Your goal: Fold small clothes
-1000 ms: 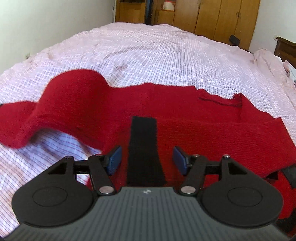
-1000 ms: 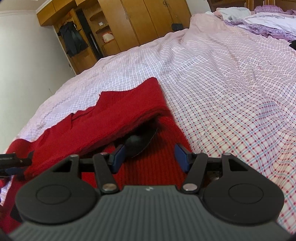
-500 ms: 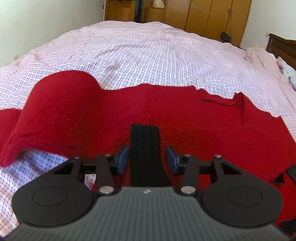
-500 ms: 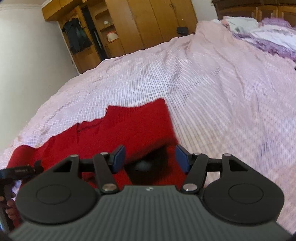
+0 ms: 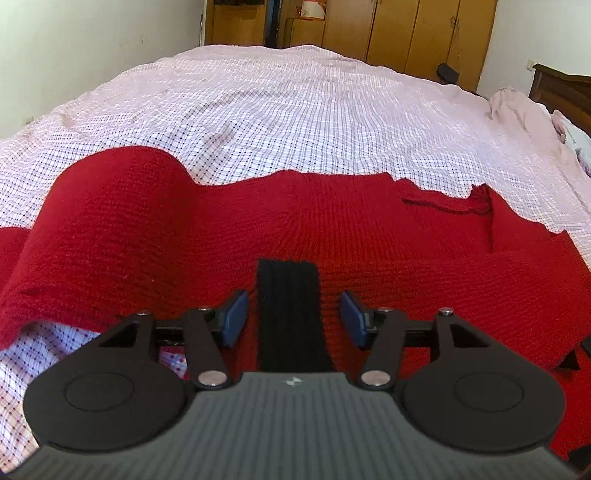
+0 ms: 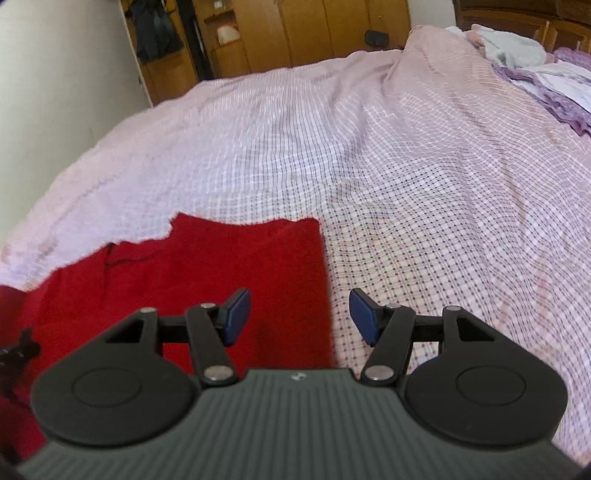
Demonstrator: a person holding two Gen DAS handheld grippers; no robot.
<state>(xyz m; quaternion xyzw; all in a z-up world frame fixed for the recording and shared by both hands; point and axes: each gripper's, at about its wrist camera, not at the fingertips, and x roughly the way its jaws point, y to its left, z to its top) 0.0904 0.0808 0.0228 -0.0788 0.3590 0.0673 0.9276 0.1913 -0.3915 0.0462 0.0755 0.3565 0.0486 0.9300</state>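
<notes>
I am looking down both grippers at a red knitted garment [image 5: 332, 236] spread across a bed covered in a pink-and-white checked sheet [image 5: 314, 110]. In the left wrist view the left gripper [image 5: 293, 317] hovers low over the near part of the garment, its blue pads apart on either side of a black ribbed strip [image 5: 288, 314] that runs up the middle of the knit. Its jaws have just been opening a little, and I see a gap between each pad and the strip, so nothing is pinched. To the left the red fabric humps up in a rounded fold [image 5: 122, 206], with checked sheet showing under its near edge. In the right wrist view the right gripper [image 6: 299, 314] stands half open and empty, above the garment's right edge [image 6: 321, 280]; its left pad is over red knit, its right pad over bare sheet. This view is slightly blurred. At its far left edge I can make out a bit of black gripper hardware [image 6: 18, 350]. Wooden wardrobes [image 5: 424, 33] line the far wall beyond the bed.
</notes>
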